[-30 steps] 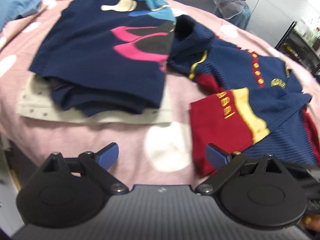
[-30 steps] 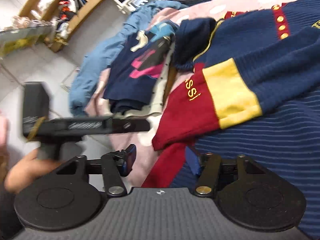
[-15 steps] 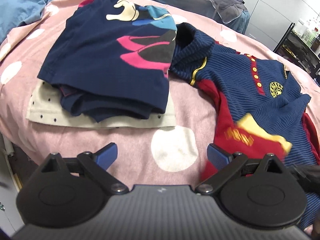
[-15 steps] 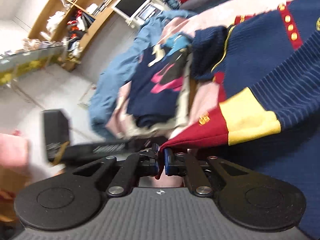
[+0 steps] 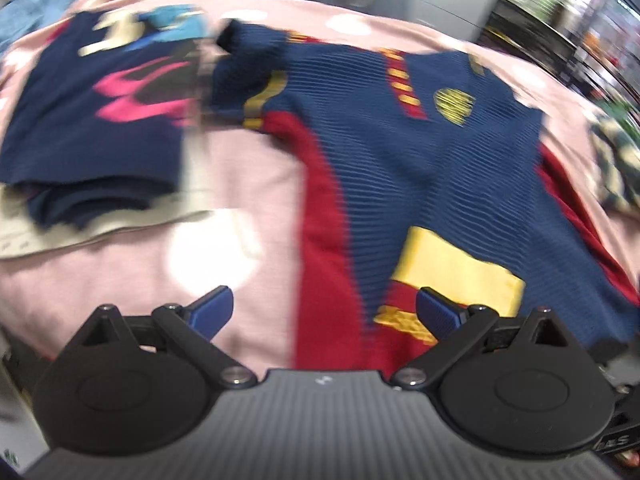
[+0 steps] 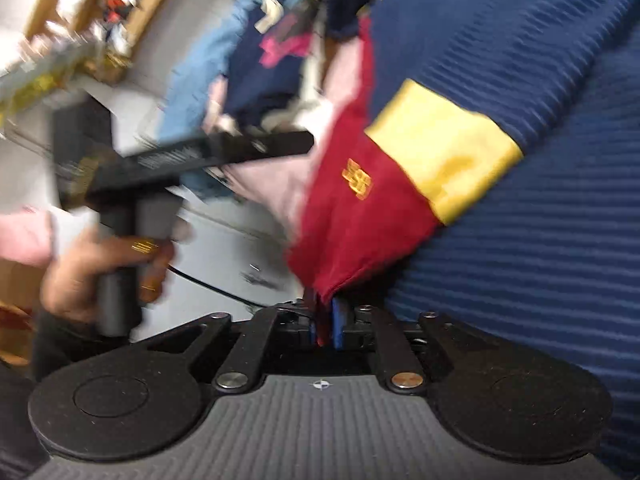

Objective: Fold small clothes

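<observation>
My right gripper [image 6: 325, 320] pinches the red cuff [image 6: 352, 236]; I should lay it flat across the sweater [image 5: 420, 152], left gripper [image 5: 324, 310] idle, jaws apart.

Both views motion-blurred; striped sweater [image 5: 420, 168] cut off right, folded clothes [image 5: 92, 120] smeared, shelf items [image 6: 92, 8] unreadable

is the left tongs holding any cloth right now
No, the left tongs stand wide open above the sweater, nothing between the pads.

No readable text; lettering blurred.
</observation>
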`<state>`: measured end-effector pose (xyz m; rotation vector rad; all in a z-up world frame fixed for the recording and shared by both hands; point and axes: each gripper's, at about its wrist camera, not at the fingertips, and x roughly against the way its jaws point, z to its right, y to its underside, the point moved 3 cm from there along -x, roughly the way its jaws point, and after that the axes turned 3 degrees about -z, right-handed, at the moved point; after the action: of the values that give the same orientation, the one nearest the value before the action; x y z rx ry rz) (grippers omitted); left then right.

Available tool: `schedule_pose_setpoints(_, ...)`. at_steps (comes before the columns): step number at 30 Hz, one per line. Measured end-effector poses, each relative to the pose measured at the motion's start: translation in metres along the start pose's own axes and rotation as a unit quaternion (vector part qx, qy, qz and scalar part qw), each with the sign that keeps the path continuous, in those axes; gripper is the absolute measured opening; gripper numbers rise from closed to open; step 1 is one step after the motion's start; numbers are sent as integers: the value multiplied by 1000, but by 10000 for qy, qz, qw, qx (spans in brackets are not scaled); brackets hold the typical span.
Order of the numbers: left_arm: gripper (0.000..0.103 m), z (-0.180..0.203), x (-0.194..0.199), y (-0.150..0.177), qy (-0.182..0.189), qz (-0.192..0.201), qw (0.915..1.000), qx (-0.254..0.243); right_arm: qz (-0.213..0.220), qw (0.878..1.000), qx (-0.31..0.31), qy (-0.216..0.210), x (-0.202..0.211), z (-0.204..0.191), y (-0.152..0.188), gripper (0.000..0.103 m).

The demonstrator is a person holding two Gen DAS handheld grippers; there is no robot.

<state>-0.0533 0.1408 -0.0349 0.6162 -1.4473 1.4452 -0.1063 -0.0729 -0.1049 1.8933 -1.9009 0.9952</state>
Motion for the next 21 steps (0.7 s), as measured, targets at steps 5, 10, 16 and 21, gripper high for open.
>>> schedule_pose_setpoints(5,98,44,-14,7,323,-178,9966,-734,344,9970,528,458,51,-5,-4,46)
schedule_pose_setpoints(10,103,55,-43,21,257,-459,9951,-832,1184,9771,461,1707,105,23,-6,90)
schedule_pose_setpoints(16,103,54,-39,12,357,-525,9943,-854,1411,9715,86,1904,106,50,1,96)
schedule_pose_setpoints(21,103,24,-21,-46,-545,143,9947,-863,1976,9663,-301,1621,122,50,-2,103)
